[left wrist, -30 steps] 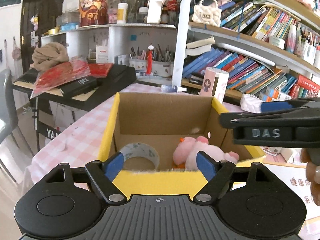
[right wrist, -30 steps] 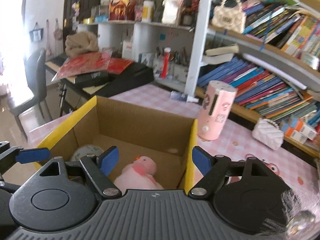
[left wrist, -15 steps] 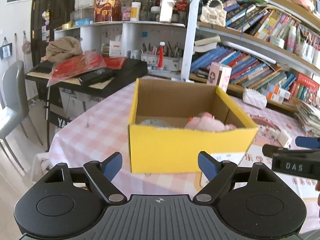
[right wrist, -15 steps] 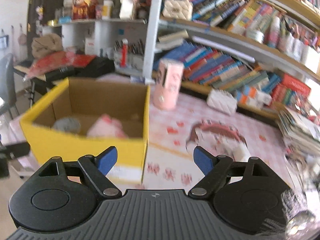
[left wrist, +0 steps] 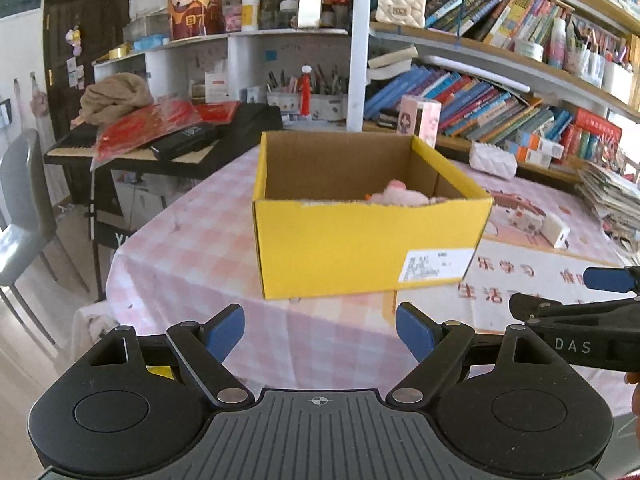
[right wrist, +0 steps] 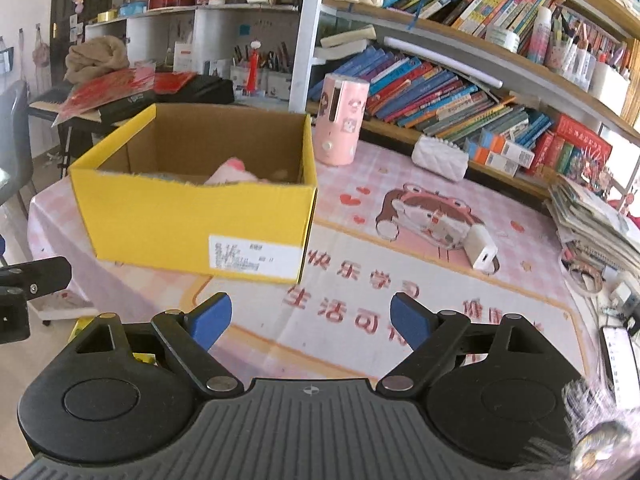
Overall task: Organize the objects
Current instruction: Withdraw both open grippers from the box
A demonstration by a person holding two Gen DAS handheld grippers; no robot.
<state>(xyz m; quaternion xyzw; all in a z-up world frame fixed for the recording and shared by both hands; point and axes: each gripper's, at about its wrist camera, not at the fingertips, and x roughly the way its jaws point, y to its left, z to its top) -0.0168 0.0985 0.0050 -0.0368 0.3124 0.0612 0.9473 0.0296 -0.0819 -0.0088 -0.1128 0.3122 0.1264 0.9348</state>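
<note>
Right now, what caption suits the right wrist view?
Open right gripper, jaws opening, empty, facing a yellow box holding a pink plush toy.

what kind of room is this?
Most likely a home study or a child's room. Crowded bookshelves line the wall, pen holders stand on a shelf, an electric keyboard sits to one side, and the table has a pink cartoon cloth, with a yellow box on it.

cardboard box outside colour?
Yellow outside, plain brown inside: the open cardboard box, clearest in the right wrist view.
</note>
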